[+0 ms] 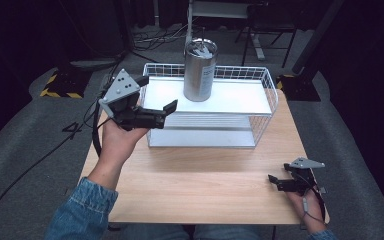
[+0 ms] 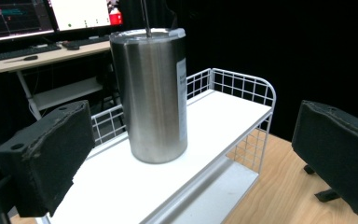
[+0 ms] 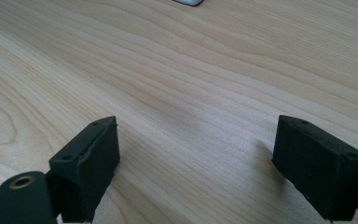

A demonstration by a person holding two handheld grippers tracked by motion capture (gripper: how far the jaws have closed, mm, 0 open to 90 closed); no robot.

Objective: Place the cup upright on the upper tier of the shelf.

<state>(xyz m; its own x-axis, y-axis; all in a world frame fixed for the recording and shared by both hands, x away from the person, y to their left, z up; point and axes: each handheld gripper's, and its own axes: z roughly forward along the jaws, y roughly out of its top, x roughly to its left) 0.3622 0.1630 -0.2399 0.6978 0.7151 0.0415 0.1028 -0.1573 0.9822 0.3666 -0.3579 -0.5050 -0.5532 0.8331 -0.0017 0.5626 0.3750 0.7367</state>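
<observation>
At upper centre of the high view, a steel tumbler (image 1: pixel 200 70) stands upright on the white top shelf of a wire rack (image 1: pixel 260 102), its long axis vertical and its open mouth pointing straight up; something thin rises from the mouth, too small to identify. A pale label strip runs down its side, facing right in the left gripper view. The tumbler (image 2: pixel 151 93) sits toward the left half of the shelf in the high view, apart from the wire rim. The rack (image 2: pixel 242 86) rests on the far half of the wooden counter (image 1: pixel 205 185). The left gripper (image 1: pixel 157 112) is held above the counter at centre left of the frame, level with the top shelf, just beside the rack's left end and aimed at the tumbler; its jaws stand wide apart, holding nothing, with the tumbler seen between them but well clear of both pads. The right gripper (image 1: pixel 277 181) lies low at lower right of the frame, near the counter's right edge; its jaws are likewise apart over bare wood (image 3: pixel 191 93), clamped on nothing.
</observation>
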